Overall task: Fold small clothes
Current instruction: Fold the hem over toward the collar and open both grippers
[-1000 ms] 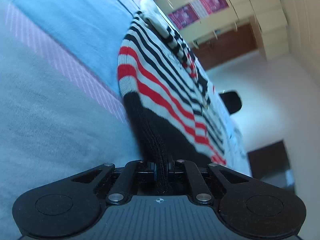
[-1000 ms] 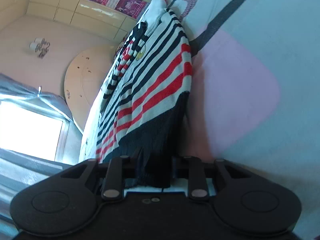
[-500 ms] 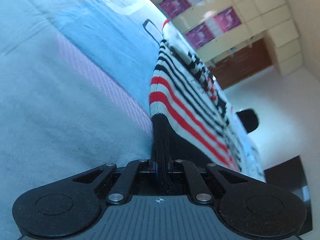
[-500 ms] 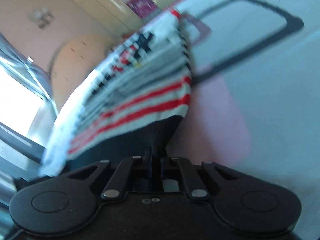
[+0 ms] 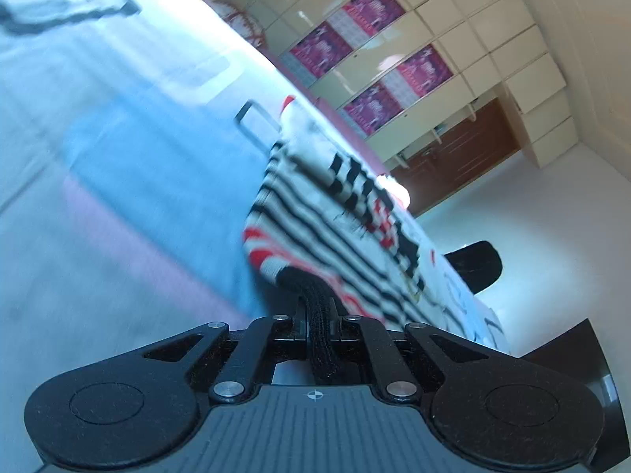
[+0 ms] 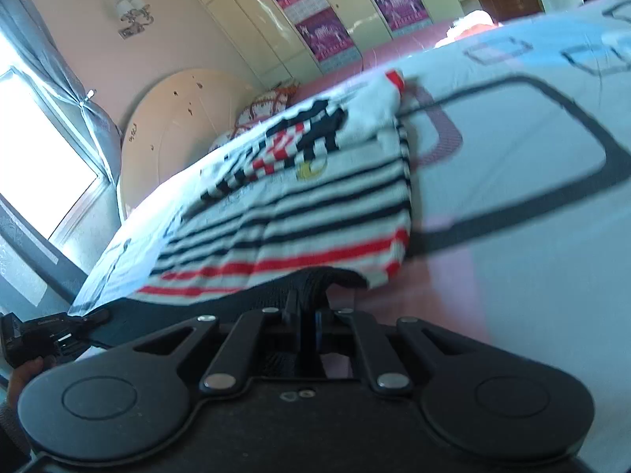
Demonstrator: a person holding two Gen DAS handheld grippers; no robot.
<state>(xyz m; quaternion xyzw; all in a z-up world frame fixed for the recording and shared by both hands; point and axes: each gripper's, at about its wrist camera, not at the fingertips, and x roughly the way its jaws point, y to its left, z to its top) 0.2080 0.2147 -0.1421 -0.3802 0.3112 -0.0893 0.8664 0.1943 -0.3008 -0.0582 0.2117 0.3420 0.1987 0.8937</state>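
The black hem of the striped sweater is pinched in the closed left hand-held gripper, and the hem's other corner in the closed right hand-held gripper. The sweater's far part is spread flat on the bed, hem end raised. No fold is seen completed; the bottom-to-top fold is judged begun, with laying over and smoothing left.

Open bedspread is seen right of the striped sweater; passage on the far side is bounded by the round headboard and wardrobe.
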